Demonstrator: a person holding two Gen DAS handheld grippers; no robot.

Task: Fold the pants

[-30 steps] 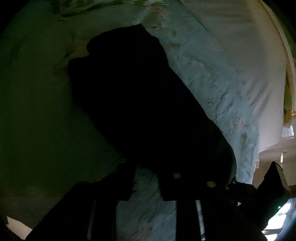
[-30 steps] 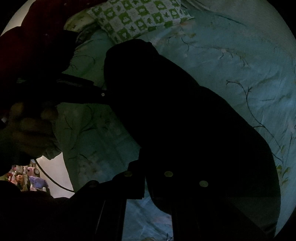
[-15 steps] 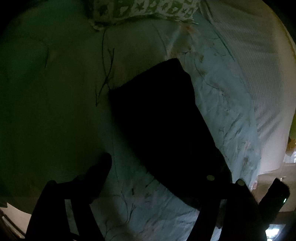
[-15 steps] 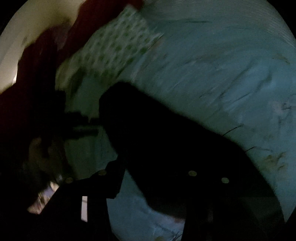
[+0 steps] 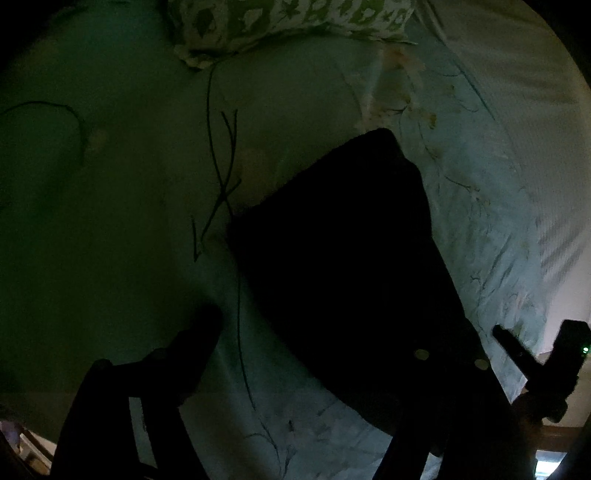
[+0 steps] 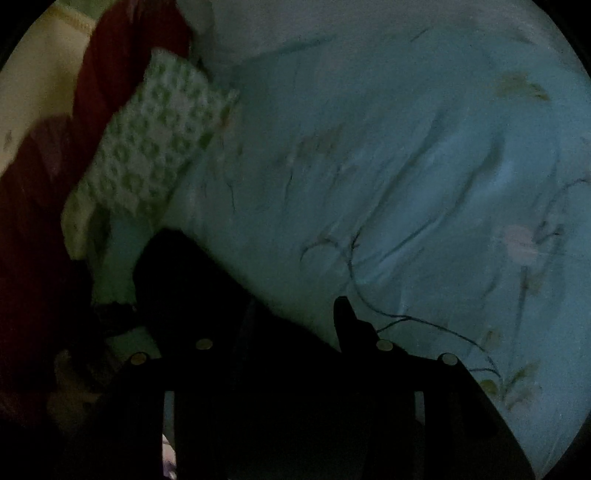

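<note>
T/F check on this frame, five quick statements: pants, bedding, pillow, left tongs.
1. The pants are black. True.
2. The pants lie on a bare wooden floor. False: they lie on a light blue sheet printed with branches.
3. A green-and-white patterned pillow sits beyond the pants. True.
4. The left tongs are clamped shut on the pillow. False: their fingers stand wide apart near the pants, with sheet showing between them.
5. The pants hang in the air. False: they lie flat on the sheet.
</note>
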